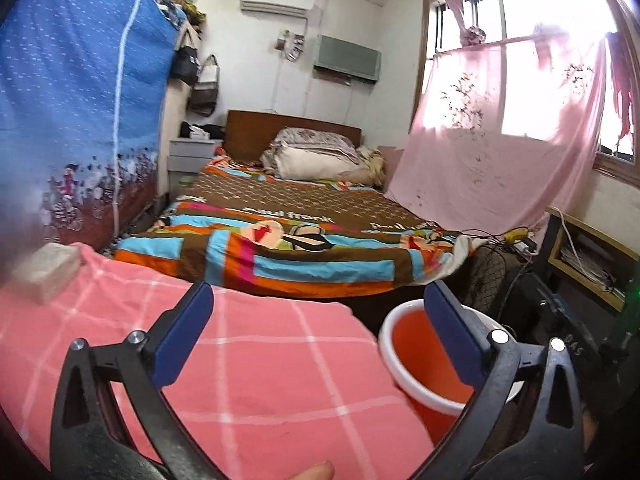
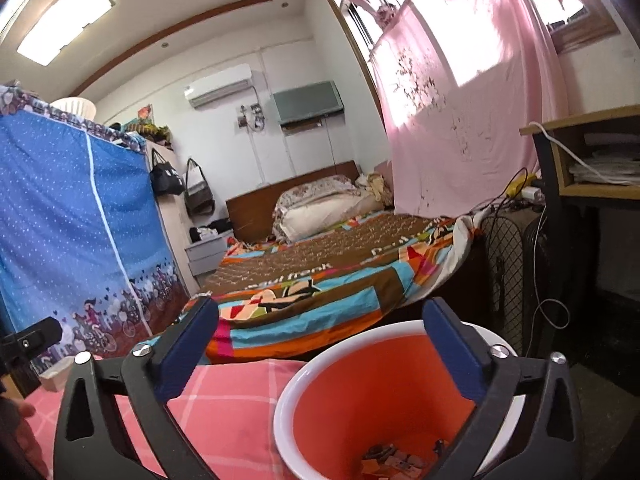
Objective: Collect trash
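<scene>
Blue-padded fingers [image 1: 182, 336] of the left gripper [image 1: 316, 332] are spread wide with nothing between them, hovering over a pink checked cloth [image 1: 248, 380]. Just to the right of that cloth stands an orange bin [image 1: 416, 356] with a white rim, its near side partly hidden behind the right-hand finger. At the far left edge of the cloth lies a pale crumpled packet [image 1: 50, 274], well apart from the gripper; what it is cannot be told. Beyond the cloth stretches a bed [image 1: 288, 236] with a striped, many-coloured cover, and a blue wardrobe cover [image 1: 76, 100] rises on the left.

From the right wrist, the right gripper [image 2: 320, 350] likewise has its fingers [image 2: 188, 352] spread apart and holds nothing. It hangs above the bin's rim [image 2: 288, 392], one finger over the pink cloth [image 2: 224, 408], the other over the bin's mouth. At the bin's bottom lie small scraps of trash [image 2: 396, 462], brownish and pale. A black fan grille [image 2: 500, 256] stands beyond the bin, beside the bed's foot.
</scene>
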`<state>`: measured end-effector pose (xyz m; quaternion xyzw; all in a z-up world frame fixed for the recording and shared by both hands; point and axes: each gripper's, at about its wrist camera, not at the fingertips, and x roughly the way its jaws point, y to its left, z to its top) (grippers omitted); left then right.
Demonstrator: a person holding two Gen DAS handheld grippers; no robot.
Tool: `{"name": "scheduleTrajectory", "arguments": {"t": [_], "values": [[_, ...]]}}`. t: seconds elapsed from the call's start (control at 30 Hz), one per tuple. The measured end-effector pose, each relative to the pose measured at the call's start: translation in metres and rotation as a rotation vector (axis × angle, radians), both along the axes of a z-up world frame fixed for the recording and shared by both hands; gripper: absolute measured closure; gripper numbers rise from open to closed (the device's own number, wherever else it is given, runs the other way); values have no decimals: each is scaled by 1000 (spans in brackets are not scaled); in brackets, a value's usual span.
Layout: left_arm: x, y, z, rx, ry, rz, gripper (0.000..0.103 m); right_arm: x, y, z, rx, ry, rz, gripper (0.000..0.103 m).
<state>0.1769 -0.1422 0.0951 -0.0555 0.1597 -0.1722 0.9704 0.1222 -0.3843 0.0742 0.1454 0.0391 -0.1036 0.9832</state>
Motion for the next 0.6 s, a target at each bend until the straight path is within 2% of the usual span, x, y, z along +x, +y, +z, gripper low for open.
{"name": "scheduleTrajectory", "arguments": {"t": [0.6], "values": [[-78,74,-16,19,-84,139,0,-67,88,5,-197,-112,74,0]]}}
